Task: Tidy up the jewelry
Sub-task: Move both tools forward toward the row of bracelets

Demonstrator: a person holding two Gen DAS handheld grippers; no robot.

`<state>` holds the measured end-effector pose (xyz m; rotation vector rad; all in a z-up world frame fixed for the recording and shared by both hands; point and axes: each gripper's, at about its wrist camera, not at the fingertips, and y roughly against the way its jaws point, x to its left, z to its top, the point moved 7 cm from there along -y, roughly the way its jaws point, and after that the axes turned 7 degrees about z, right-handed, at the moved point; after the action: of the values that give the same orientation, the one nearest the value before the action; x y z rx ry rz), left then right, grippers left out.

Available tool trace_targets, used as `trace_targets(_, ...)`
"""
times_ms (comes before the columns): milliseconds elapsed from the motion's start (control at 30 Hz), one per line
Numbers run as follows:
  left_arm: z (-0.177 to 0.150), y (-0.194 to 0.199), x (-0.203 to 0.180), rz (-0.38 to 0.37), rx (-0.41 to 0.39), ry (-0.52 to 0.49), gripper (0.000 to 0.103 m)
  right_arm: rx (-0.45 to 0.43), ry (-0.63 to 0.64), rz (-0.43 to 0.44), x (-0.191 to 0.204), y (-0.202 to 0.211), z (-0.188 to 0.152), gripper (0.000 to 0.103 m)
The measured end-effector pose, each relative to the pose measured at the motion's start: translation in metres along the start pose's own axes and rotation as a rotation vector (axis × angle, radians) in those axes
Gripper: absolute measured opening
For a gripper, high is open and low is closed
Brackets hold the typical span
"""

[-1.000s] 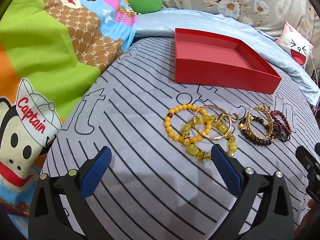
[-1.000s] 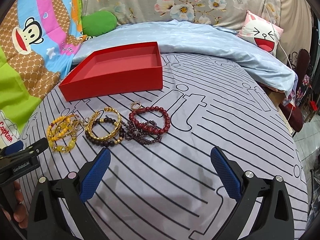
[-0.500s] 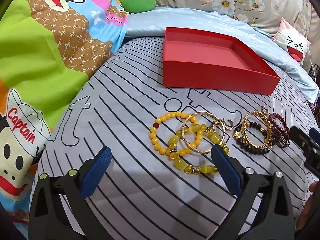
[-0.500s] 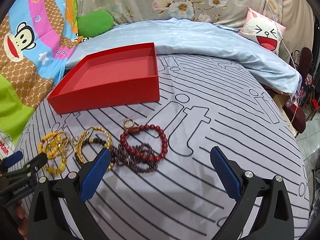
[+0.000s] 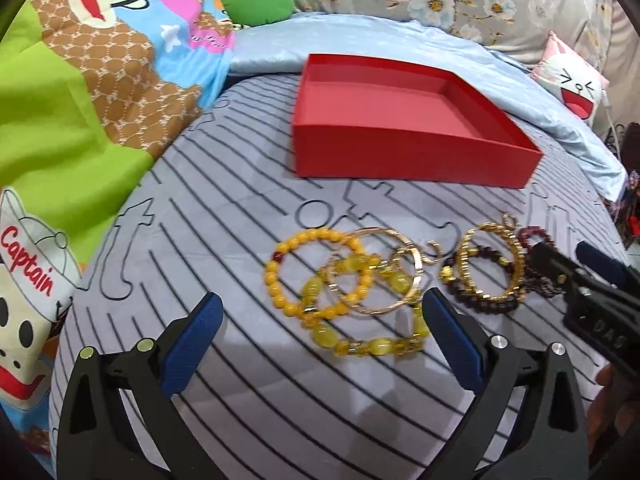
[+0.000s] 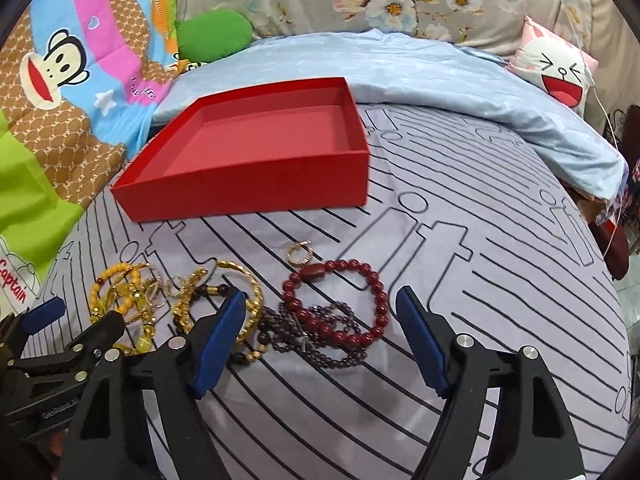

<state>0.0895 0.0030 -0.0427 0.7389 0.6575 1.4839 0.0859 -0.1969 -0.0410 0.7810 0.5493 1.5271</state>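
Note:
Several bracelets lie in a row on the striped grey sheet. My left gripper [image 5: 320, 308] hangs open just short of the yellow bead bracelet [image 5: 272, 276], a gold bangle [image 5: 416, 280] and a yellow oval-stone bracelet [image 5: 376, 346]. To their right lie gold and dark brown bracelets [image 5: 488, 276]. My right gripper [image 6: 320, 300] is over the red bead bracelet [image 6: 372, 276] and a purple bead strand [image 6: 320, 346]. Its jaws are closing, with those beads between the fingers and the pads clear of them. A small gold ring [image 6: 300, 254] lies just beyond. The red box [image 6: 256, 184] sits behind, with nothing in it.
A cartoon monkey quilt [image 5: 80, 92] covers the left. A folded light blue blanket [image 6: 440, 76] lies behind the box. A green cushion [image 6: 212, 34] and a pink face pillow [image 6: 556, 76] rest against the floral backdrop. The bed edge falls away at the right.
Both grippers have come in closer to the bracelets. The right gripper has shifted left over the red beads and its jaws have narrowed. It now reaches further into the left wrist view.

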Motion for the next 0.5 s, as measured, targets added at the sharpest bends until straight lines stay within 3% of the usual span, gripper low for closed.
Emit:
trace_targets(233, 0.018, 0.001, -0.039, -0.064, -0.037, -0.058, 0.094, -0.011, -0.026, -0.058, -0.022, 0.006, 0.001, 0.074)
trace_targets(400, 0.018, -0.013, -0.059, -0.088, -0.009, -0.099, 0.071, -0.012, -0.047, -0.081, -0.035, 0.009, 0.001, 0.074)
trace_targets(500, 0.019, -0.016, -0.063, -0.074, -0.023, -0.121, 0.065, -0.004, -0.055, -0.085, -0.039, 0.008, 0.001, 0.074)
